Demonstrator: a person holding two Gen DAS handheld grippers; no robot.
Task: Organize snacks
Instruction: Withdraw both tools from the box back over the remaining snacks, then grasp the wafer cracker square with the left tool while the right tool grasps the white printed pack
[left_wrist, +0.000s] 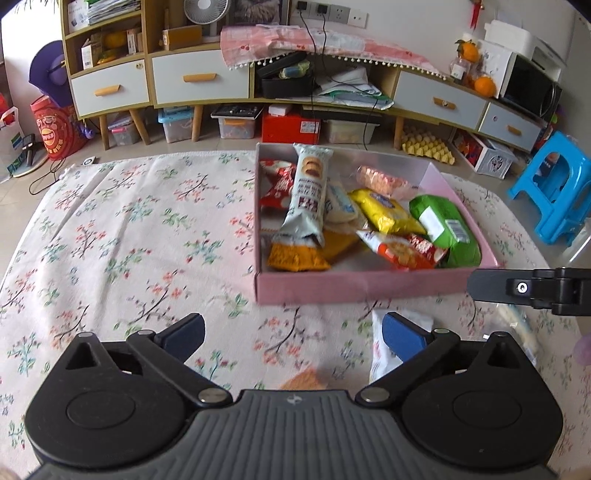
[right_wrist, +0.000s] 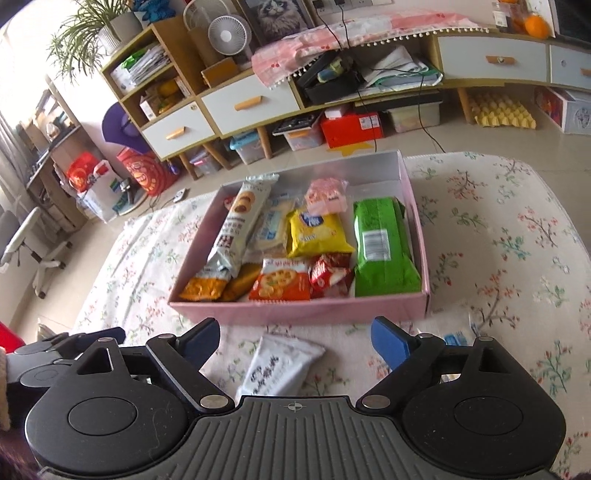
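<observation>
From the left wrist camera, the left gripper (left_wrist: 293, 334) hangs over the floral tablecloth (left_wrist: 129, 229) with its blue fingers (left_wrist: 184, 328) spread wide and empty; ahead, the pink box (left_wrist: 354, 286) holds most of the snacks, while a white packet (left_wrist: 380, 350) lies outside it, just beside the right-hand finger, and an orange-brown snack (left_wrist: 304, 378) peeks out below. From the right wrist camera, the right gripper (right_wrist: 295, 341) is likewise splayed and empty, the white packet (right_wrist: 280, 365) lying between and just below its fingers, near the box's (right_wrist: 295, 314) front wall. With both grippers crowding one slick packet, a shallow pinch could let it slip, or the tools could knock together.
</observation>
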